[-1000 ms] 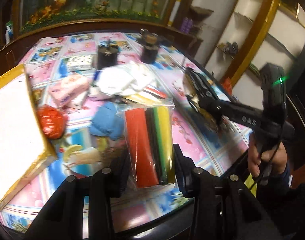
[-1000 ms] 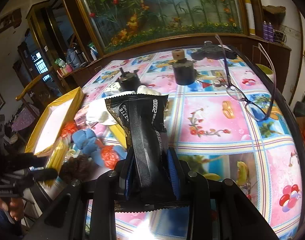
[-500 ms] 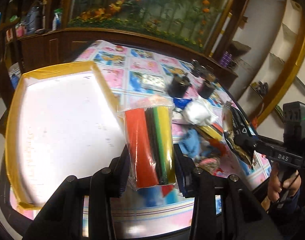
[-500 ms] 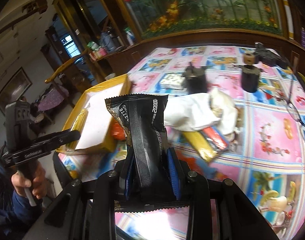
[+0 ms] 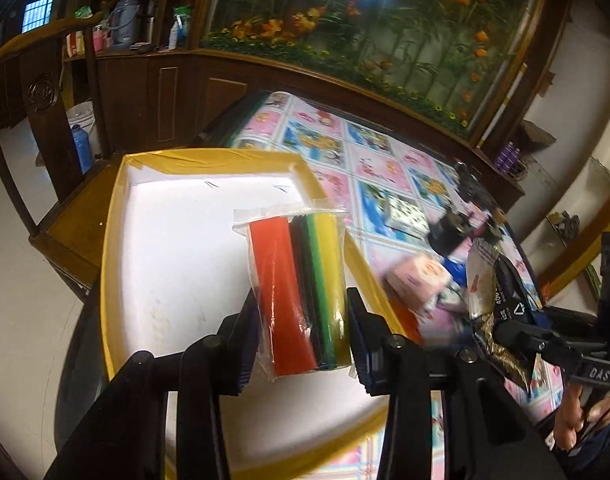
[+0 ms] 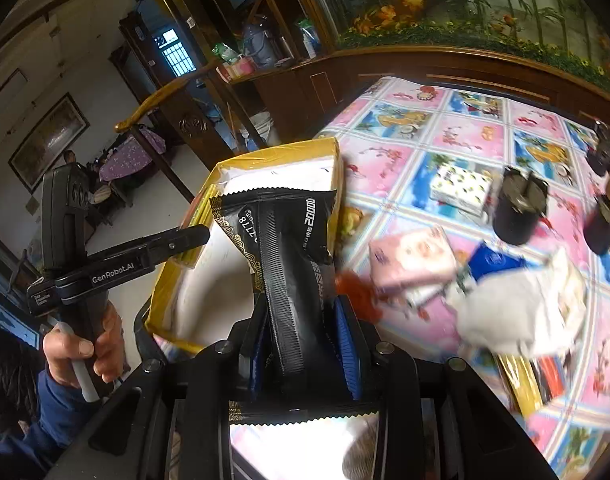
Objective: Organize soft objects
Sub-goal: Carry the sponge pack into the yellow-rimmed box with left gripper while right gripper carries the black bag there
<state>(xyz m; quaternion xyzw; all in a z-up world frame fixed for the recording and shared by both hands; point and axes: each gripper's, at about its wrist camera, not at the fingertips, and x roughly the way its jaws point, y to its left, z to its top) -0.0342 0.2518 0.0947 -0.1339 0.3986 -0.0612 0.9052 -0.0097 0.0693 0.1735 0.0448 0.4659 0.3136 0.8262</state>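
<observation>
My left gripper (image 5: pixel 303 320) is shut on a clear bag of red, black, green and yellow sticks (image 5: pixel 301 284). The bag hangs over the white inside of the yellow-rimmed tray (image 5: pixel 113 240). Over the tray's near corner (image 6: pixel 333 160), my right gripper (image 6: pixel 301 332) is shut on a black packet with gold trim (image 6: pixel 289 248). In the left wrist view the same black packet (image 5: pixel 493 300) shows at the right, beside the tray. The left gripper (image 6: pixel 185 238) appears at the left of the right wrist view, held by a hand (image 6: pixel 81 344).
A pile lies on the patterned tablecloth (image 6: pixel 465 136) right of the tray: a pink tissue pack (image 6: pixel 413 260), a crumpled white bag (image 6: pixel 517 312), a red item (image 6: pixel 357 292), a small patterned box (image 6: pixel 461 188). Two black cylinders (image 6: pixel 517 212) stand behind. A wooden chair (image 5: pixel 45 80) is beyond the tray.
Both grippers have swung left from above the pile to the tray, each still holding its thing. The tray now fills the middle of the left wrist view.
</observation>
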